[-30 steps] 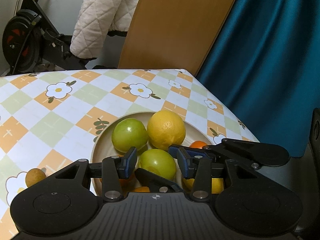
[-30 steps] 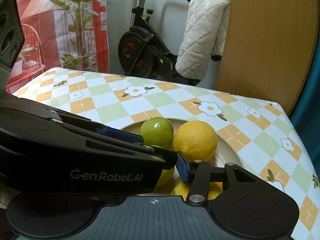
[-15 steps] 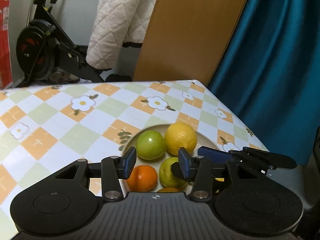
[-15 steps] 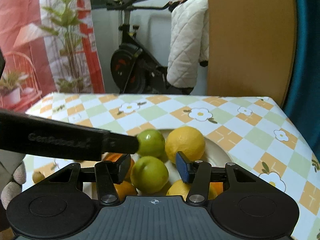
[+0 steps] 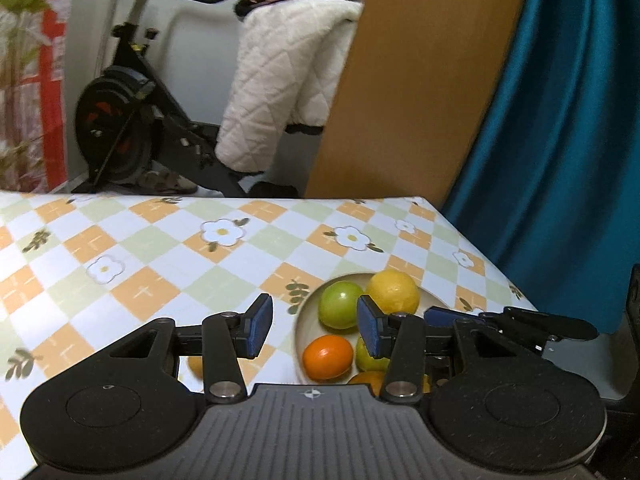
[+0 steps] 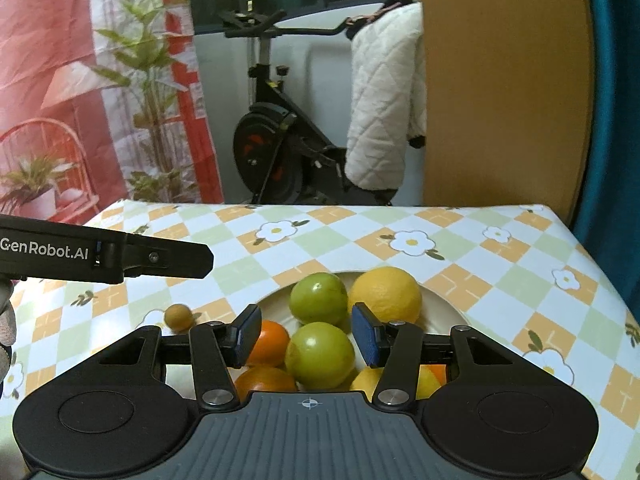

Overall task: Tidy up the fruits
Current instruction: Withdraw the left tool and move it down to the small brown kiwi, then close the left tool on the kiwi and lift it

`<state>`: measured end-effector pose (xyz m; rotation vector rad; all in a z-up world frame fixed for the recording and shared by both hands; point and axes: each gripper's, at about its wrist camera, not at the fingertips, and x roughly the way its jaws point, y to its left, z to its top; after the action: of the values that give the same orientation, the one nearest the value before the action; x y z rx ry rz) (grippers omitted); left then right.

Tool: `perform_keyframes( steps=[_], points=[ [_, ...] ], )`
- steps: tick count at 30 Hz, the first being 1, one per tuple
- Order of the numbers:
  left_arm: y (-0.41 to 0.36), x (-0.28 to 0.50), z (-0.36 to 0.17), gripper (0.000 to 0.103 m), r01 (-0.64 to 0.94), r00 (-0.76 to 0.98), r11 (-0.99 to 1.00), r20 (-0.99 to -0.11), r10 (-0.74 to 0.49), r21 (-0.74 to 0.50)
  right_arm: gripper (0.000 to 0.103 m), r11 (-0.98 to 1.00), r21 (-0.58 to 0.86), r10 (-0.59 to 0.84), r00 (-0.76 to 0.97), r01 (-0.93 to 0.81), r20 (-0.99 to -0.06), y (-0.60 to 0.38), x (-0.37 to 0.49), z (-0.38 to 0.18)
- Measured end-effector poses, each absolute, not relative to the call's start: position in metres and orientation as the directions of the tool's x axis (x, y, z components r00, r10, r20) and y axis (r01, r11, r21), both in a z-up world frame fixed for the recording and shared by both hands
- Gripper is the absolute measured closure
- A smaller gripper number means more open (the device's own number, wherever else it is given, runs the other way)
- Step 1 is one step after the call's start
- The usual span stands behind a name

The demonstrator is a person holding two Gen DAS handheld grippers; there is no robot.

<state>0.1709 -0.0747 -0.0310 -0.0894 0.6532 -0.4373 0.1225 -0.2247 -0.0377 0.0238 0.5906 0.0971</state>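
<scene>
A cream plate [image 6: 444, 304] holds a pile of fruit: two green fruits [image 6: 320, 354], a yellow lemon [image 6: 386, 294] and several oranges [image 6: 272, 340]. My right gripper [image 6: 307, 334] hovers just above the near green fruit, open, its blue pads not pressing on it. In the left wrist view the plate [image 5: 304, 320] sits low and right of centre. My left gripper [image 5: 314, 330] hangs open over the plate's left rim with nothing between its pads. The right gripper [image 5: 440, 315] shows side-on beside it. The left gripper [image 6: 200, 260] is a black bar on the left of the right wrist view.
One small brownish fruit [image 6: 179, 317] lies on the checked flower tablecloth [image 6: 500, 280], left of the plate. Beyond the table's far edge stand an exercise bike [image 6: 272, 152] with a white quilted jacket [image 6: 384, 100], a wooden board [image 6: 504, 80] and a teal curtain [image 5: 560, 120].
My left gripper has drawn back, up and to the left, off the fruit pile, and no longer blocks the right wrist view. The right gripper rose slightly. The fruits lie as before.
</scene>
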Motion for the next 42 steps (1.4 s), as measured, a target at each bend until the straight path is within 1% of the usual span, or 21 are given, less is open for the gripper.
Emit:
perform_keyframes(
  steps=[3,7,12,16,21,26,33,42],
  points=[
    [-0.063,0.163,-0.034,0.054,0.331,0.721,0.916,-0.566,-0.400,-0.227,0.056,0.994,0.037,0.109,0.820,-0.107,-0.562,-0.217,0.119,-0.036],
    [-0.046,0.155,-0.032,0.054,0.290,0.744,0.937,-0.569,-0.350,-0.196,0.056,0.992,0.046,0.124,0.814,-0.118,-0.567,-0.207,0.116,-0.035],
    [-0.019,0.149,-0.028,0.054,0.231,0.777,0.953,-0.552,-0.303,-0.198,0.057,0.988,0.039,0.145,0.813,-0.149,-0.564,-0.195,0.114,-0.030],
    [-0.001,0.150,-0.035,0.054,0.186,0.771,0.959,-0.574,-0.277,-0.213,0.056,0.987,0.047,0.153,0.803,-0.154,-0.575,-0.192,0.118,-0.034],
    [0.008,0.152,-0.038,0.054,0.160,0.769,0.967,-0.589,-0.247,-0.196,0.056,0.985,0.054,0.163,0.799,-0.162,-0.579,-0.189,0.123,-0.037],
    [0.013,0.143,-0.044,0.054,0.155,0.759,0.964,-0.599,-0.257,-0.217,0.057,0.980,0.044,0.183,0.792,-0.194,-0.583,-0.182,0.128,-0.037],
    [0.000,0.134,-0.061,0.054,0.210,0.728,0.963,-0.629,-0.271,-0.172,0.057,0.971,0.047,0.216,0.777,-0.235,-0.591,-0.173,0.137,-0.039],
    [0.007,0.140,-0.077,0.055,0.194,0.703,0.960,-0.654,-0.278,-0.200,0.057,0.959,0.033,0.242,0.756,-0.280,-0.608,-0.158,0.155,-0.047]
  ],
)
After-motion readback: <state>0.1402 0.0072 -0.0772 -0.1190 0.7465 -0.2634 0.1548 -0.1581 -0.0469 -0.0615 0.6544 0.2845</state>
